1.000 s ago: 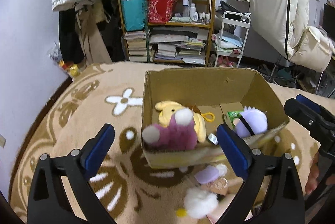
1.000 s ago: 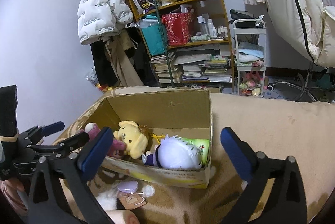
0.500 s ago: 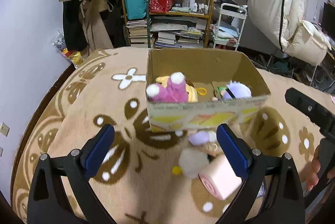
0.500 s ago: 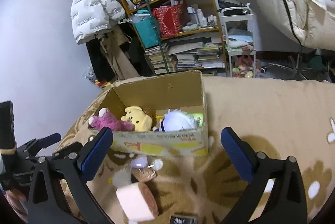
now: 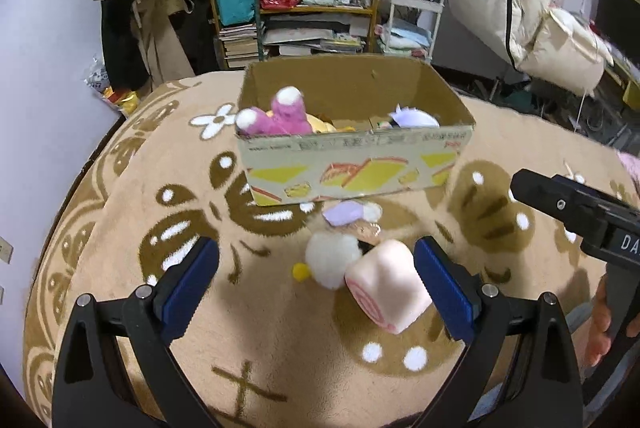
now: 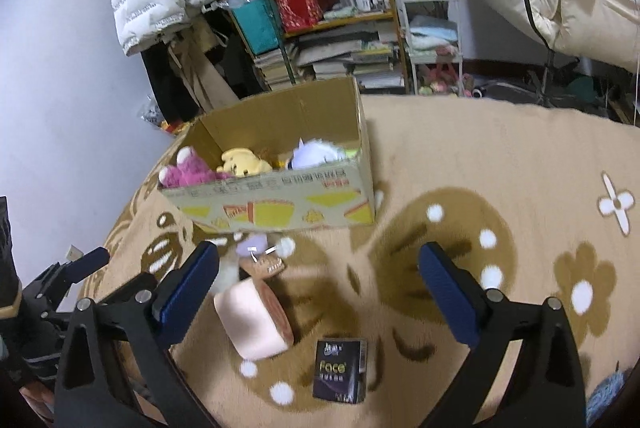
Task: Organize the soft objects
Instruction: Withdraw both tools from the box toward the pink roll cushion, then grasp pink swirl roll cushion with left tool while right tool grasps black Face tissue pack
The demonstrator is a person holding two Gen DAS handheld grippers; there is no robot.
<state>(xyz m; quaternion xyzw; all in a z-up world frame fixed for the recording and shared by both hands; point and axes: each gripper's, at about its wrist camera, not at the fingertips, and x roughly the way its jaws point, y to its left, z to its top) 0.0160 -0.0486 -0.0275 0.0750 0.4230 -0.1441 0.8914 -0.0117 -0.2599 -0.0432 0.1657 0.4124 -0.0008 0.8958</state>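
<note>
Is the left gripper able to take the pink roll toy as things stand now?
Probably yes. The left gripper is open, and the pink roll toy lies uncovered on the blanket, beside its right finger.

plush toys (image 5: 276, 118) in box (image 5: 352, 172), roll (image 5: 386, 284) before it

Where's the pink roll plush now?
On the rug in front of the cardboard box, by the white fluffy plush: the pink roll plush lies just inside the left claw's right pad.
</note>
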